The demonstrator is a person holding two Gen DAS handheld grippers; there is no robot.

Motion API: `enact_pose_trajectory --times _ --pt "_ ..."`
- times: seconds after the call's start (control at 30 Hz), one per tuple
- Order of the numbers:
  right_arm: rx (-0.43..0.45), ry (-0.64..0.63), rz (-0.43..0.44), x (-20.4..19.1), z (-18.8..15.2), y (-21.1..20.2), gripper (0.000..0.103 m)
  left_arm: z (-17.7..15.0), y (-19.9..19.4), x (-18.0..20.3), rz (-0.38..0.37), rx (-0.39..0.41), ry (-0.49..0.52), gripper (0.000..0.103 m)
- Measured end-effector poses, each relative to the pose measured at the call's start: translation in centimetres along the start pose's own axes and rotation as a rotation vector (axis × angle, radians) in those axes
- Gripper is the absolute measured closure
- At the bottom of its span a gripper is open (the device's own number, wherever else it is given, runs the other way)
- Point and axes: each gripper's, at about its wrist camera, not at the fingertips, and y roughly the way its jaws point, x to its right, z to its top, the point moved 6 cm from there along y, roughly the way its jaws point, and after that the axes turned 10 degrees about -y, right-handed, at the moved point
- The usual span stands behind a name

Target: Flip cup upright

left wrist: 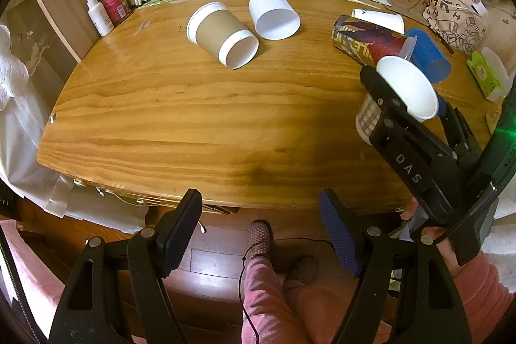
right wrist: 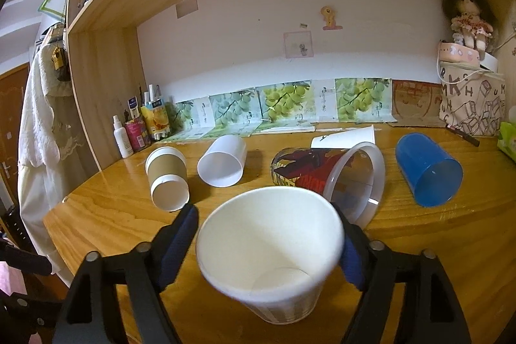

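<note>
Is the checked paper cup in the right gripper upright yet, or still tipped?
Upright, or nearly. The checked paper cup sits mouth-up between the right gripper fingers; its empty inside shows. Whether it touches the table: cannot tell.

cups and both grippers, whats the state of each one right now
checked paper cup: mouth up, between the right gripper's fingers
brown-sleeved cup: on its side
white cup: on its side
printed tumbler: on its side
blue cup: on its side
right gripper: shut on the checked paper cup
left gripper: open, holding nothing, off the table's near edge
</note>
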Motion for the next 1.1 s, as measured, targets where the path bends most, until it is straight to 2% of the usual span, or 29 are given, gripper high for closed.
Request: enact_pose_trajectory --times 0.2,0.5,0.8,1.1 --pt "-0.047 -0.006 -0.006 0.5 -0.3 -0.1 0.022 0.3 -1.1 0.9 -0.012 0.025 0.003 0.025" --pt "-0.145 -0.05 0.018 1.4 -0.4 -2.9 0.021 0.0 -2.8 1.1 -0.005 0.03 -0.038 0.025" --pt "-0.242 0.008 0.003 2.6 -0.1 -8.9 0.018 -0.6 -5.6 1.6 -0.058 0.084 -0.105 0.025" --pt "-0.307 0.016 -0.051 3.3 3.8 -15.0 0.018 0.0 -10.7 2.6 0.008 0.194 -0.106 0.025"
